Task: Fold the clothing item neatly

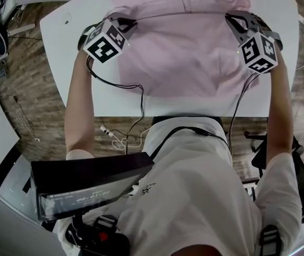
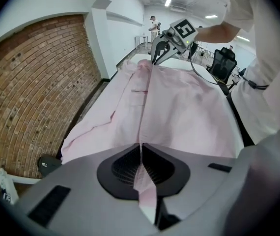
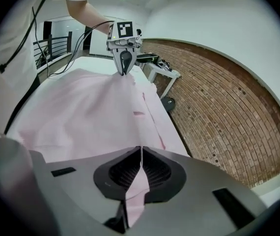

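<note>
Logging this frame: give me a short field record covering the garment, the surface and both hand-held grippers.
garment: pink shirt, spread out on the table
surface: white table
left hand-held gripper: shut on a pinch of the shirt
right hand-held gripper: shut on a pinch of the shirt, at the opposite side
between grips: a crease line runs from one gripper to the other

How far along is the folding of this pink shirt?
Done: the pink shirt lies spread on the white table. In hand: the left gripper and the right gripper are each shut on a pinch of its fabric, with a raised crease between them. Left: carrying that crease over; no finished fold shows yet.
</note>
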